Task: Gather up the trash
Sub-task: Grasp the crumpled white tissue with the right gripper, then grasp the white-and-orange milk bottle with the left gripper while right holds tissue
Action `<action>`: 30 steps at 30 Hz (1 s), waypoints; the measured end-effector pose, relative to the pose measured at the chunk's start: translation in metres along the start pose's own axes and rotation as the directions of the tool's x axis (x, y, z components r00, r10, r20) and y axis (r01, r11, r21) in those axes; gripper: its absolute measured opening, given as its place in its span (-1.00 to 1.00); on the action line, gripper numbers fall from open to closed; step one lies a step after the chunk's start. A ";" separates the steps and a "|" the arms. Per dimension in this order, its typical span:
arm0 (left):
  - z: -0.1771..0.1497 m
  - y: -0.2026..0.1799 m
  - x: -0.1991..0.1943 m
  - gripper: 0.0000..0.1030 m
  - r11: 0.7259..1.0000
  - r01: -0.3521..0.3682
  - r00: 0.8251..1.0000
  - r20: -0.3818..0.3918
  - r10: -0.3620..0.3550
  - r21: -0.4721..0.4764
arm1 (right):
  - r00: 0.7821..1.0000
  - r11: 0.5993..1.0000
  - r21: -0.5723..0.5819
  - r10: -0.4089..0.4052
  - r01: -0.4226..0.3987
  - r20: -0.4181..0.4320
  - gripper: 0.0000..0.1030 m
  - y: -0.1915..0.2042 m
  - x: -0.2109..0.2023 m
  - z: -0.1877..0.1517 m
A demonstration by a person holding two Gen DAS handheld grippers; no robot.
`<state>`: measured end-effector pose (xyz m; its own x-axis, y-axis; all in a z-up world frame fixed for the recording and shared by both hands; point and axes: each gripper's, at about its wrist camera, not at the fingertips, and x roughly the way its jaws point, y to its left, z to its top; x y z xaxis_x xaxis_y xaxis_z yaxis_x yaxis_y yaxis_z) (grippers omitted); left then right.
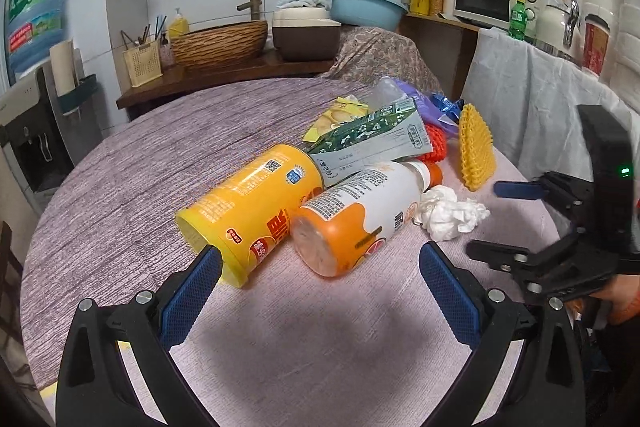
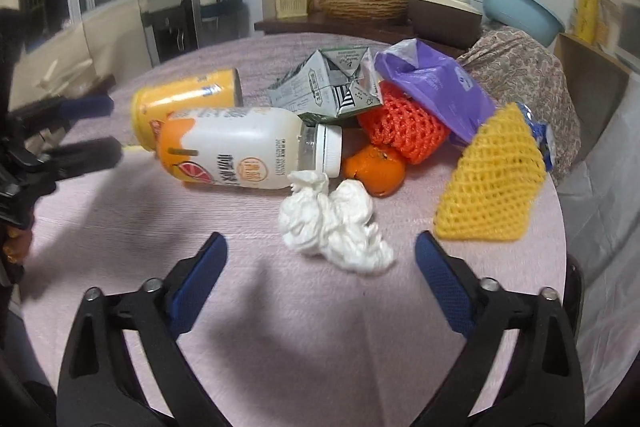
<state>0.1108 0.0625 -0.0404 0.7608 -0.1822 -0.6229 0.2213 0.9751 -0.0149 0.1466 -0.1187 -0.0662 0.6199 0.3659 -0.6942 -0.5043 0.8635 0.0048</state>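
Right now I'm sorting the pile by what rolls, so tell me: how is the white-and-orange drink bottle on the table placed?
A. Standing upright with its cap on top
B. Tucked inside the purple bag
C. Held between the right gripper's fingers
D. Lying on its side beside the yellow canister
D: the drink bottle lies on its side against the toppled yellow canister, and the right gripper is open and short of it.

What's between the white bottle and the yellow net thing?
In the right wrist view, a crumpled tissue and an orange lie between the bottle and the yellow net.
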 end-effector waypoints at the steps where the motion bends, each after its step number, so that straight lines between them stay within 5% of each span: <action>1: 0.000 0.002 0.001 0.89 1.000 0.005 1.000 -0.008 -0.005 -0.008 | 1.000 1.000 -0.011 -0.005 0.004 -0.015 0.49 0.001 0.005 0.002; 4: 0.000 0.003 0.003 0.89 1.000 0.021 1.000 -0.020 -0.021 0.002 | 0.999 0.998 -0.056 -0.040 0.038 -0.034 0.39 0.005 0.018 0.008; 11: 0.014 -0.023 0.020 0.89 0.986 0.065 0.995 -0.083 -0.052 0.157 | 0.998 0.994 -0.102 -0.046 0.041 -0.052 -0.35 0.011 0.022 0.007; 14: 0.023 -0.038 0.029 0.89 0.963 0.066 0.994 -0.104 -0.040 0.263 | 0.999 0.998 -0.063 -0.021 0.019 -0.034 -0.38 0.005 0.009 0.002; 22: 0.033 -0.066 0.068 0.82 0.870 0.109 0.970 -0.241 0.012 0.480 | 1.000 0.999 0.038 0.010 -0.010 0.013 -0.40 -0.010 -0.028 -0.021; 30: 0.030 -0.085 0.098 0.66 0.721 0.103 0.929 -0.326 0.177 0.686 | 0.999 0.993 0.112 0.024 -0.027 0.026 -0.39 -0.021 -0.045 -0.042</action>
<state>0.1847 -0.0422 -0.0763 0.5468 0.0448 -0.8360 0.6562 0.5972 0.4613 0.1036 -0.1682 -0.0652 0.6228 0.3954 -0.6751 -0.4501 0.8869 0.1043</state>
